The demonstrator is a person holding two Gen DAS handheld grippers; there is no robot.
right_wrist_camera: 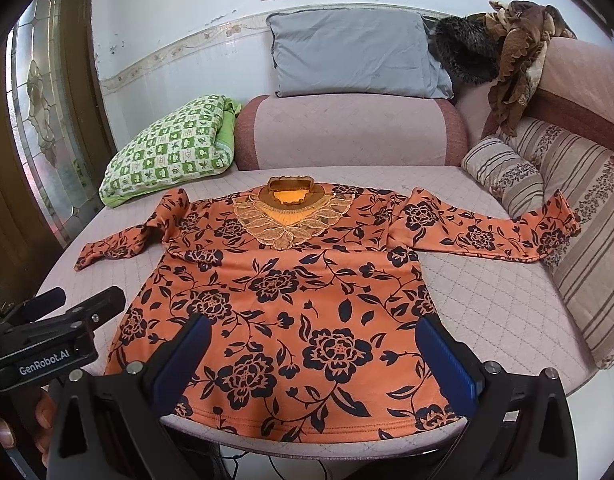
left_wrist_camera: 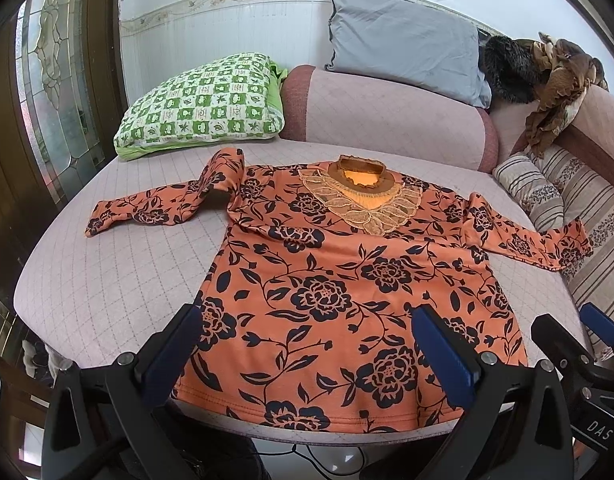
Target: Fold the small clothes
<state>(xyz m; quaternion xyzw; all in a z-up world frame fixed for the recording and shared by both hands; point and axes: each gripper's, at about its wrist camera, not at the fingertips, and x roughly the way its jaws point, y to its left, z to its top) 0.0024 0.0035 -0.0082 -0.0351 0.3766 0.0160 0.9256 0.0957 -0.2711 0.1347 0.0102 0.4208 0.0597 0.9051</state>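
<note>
An orange long-sleeved top with dark flowers (left_wrist_camera: pixel 339 280) lies flat, front up, on the quilted pink sofa seat (left_wrist_camera: pixel 107 280), its hem at the near edge and its lace collar (left_wrist_camera: pixel 363 184) far. Both sleeves stretch sideways; the left one (left_wrist_camera: pixel 163 204) is bent. My left gripper (left_wrist_camera: pixel 307 336) is open and empty, hovering over the hem's left part. My right gripper (right_wrist_camera: pixel 313 344) is open and empty over the hem (right_wrist_camera: pixel 307 428) of the same top (right_wrist_camera: pixel 291 280). The left gripper also shows at the left edge of the right wrist view (right_wrist_camera: pixel 59 320).
A green checked pillow (left_wrist_camera: pixel 203 100) lies at the back left, a grey pillow (left_wrist_camera: pixel 403 40) on the sofa back, striped cushions (right_wrist_camera: pixel 547 200) on the right under the right sleeve end. Brown and dark fabric (right_wrist_camera: pixel 507 40) is piled at the back right. A glass door (left_wrist_camera: pixel 51 80) stands left.
</note>
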